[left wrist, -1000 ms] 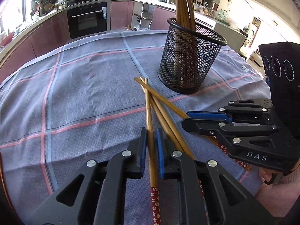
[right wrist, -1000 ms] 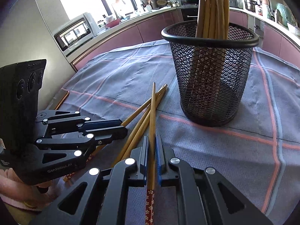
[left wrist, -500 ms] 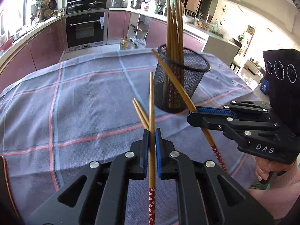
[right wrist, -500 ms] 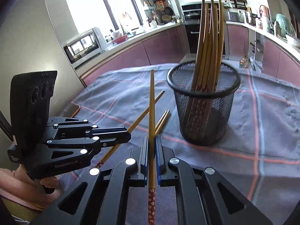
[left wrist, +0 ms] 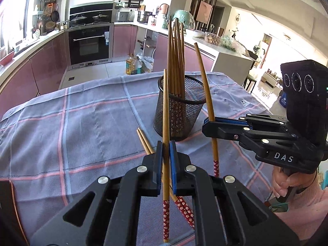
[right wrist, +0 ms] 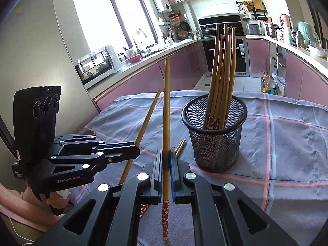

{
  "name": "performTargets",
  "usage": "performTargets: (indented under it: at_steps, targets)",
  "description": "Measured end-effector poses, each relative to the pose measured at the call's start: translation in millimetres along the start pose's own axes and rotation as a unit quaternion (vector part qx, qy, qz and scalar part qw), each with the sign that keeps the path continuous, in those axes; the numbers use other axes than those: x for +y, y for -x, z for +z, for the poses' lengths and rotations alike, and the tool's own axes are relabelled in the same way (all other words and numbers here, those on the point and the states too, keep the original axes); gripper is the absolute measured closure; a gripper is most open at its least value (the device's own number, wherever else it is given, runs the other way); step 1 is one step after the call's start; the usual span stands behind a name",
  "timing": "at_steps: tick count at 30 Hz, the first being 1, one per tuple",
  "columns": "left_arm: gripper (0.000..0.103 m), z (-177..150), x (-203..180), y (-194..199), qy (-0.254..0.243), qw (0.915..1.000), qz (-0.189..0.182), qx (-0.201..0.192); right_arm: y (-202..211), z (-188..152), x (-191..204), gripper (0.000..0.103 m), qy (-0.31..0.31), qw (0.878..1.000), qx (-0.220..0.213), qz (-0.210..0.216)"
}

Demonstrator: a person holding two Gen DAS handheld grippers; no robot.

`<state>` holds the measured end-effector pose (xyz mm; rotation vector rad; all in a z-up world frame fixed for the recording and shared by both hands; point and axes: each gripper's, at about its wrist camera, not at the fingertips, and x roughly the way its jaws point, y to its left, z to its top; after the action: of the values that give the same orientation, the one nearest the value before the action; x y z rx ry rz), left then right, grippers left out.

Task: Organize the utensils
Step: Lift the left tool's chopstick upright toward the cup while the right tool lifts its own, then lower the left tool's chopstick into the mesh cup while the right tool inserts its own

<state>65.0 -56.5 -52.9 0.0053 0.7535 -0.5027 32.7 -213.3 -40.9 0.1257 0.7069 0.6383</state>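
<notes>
Chopsticks are in both of our hand-held grippers: the left hand-held gripper (left wrist: pixel 166 151) is clenched on one chopstick (left wrist: pixel 165 110) about a third of the way up from its red patterned end, and the right hand-held gripper (right wrist: pixel 166 160) is clenched the same way on a second chopstick (right wrist: pixel 166 110), both sticks pointing toward twelve o'clock in their own views, clear of the tabletop (left wrist: pixel 92 123). We judge this to be the carry step, with each stick lifted and not yet delivered. The black mesh holder (left wrist: pixel 180 110) stands at about one o'clock from the left gripper and at about two o'clock from the right, already holding a bundle of chopsticks (right wrist: pixel 222 69) upright with patterned ends down. Two more loose chopsticks (left wrist: pixel 144 141) lie side by side on the checked cloth just beside the holder's base, at about eleven o'clock from the left gripper's jaws. The next move, as we read it, calls for bringing each stick over the holder's rim, turning it so the patterned end points down like the rest, and letting go only once that end is inside the mesh. We would take the two in turn, since both grippers converge on one narrow opening and the standing bundle crowds it. After that, the pair on the cloth is left to collect.
</notes>
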Motion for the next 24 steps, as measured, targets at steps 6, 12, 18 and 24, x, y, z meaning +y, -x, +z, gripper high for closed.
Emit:
performTargets:
  at_steps: [6, 12, 18, 24]
  targets:
    - [0.096, 2, -1, 8, 0.0, 1.0, -0.005, -0.008, 7, 2, -3, 0.097, -0.003, 1.0, -0.011, -0.001]
    - [0.096, 7, -1, 18, 0.002, 0.9997, -0.015, -0.018, 14, 5, -7, 0.097, -0.008, 1.0, -0.022, -0.003]
    - [0.096, 11, 0, 27, 0.006, 0.9993, -0.026, -0.028, 22, 8, -11, 0.097, -0.011, 0.999, -0.034, -0.004]
    - [0.096, 15, 2, 34, 0.01, 0.9987, -0.033, -0.039, 29, 13, -14, 0.097, -0.013, 0.999, -0.047, -0.006]
